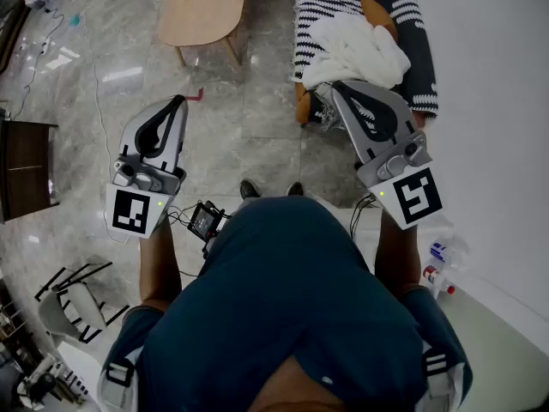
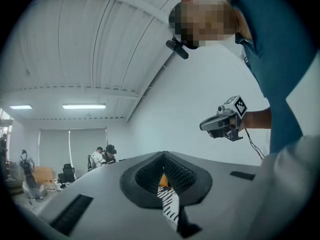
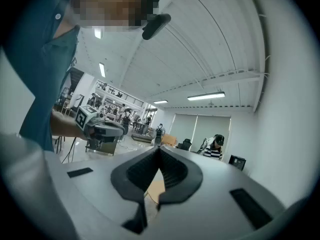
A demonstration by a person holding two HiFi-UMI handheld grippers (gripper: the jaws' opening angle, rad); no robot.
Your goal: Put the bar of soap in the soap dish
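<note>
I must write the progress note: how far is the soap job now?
Nothing looks done: neither soap nor soap dish shows in any view. In hand: nothing; the left gripper and right gripper are shut and empty, held level above the floor. Remaining: finding, gripping and placing the soap.

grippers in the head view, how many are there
2. The left gripper is held out at the picture's left over the marble floor; the right gripper is at the right, near the striped fabric. Both fully in view, none hidden.
</note>
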